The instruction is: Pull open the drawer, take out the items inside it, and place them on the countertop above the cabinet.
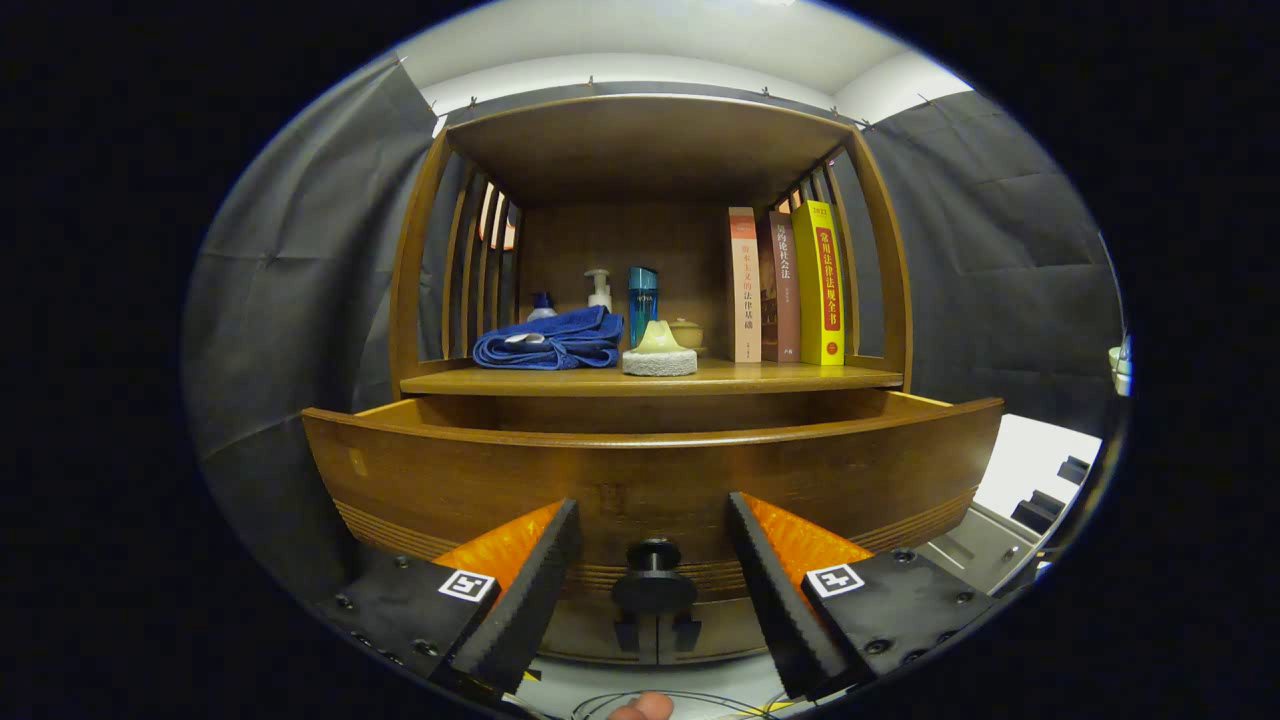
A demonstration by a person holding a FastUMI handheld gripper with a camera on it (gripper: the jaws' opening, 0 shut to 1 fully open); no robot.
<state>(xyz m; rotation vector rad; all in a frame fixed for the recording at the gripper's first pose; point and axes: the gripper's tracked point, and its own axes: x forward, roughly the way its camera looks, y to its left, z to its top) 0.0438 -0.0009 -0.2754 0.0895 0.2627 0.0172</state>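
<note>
1. Drawer (650, 470) pulled out below the counter (650, 379); inside hidden behind its front, so what is left to lift out cannot be told.
2. On the counter, left to right: one blue towel (550, 340); three bottles; one sponge (659, 352); three books (785, 285).
3. Tongs (652, 580) apart, straddling the knob (654, 580) without touching.

Scene is lit from above; the pale ceiling (640, 40) is nearly washed out. A soft sheen is seen on the drawer front (650, 470). The shelf recess (640, 250) is held in shadow beneath its top board, yet the books (790, 285) and blue towel (550, 340) are rendered sharp. Straight edges are bowed strongly by the fisheye. The open fingers (520, 590) at the bottom are slightly softened, and dimness gathers toward the rim.
</note>
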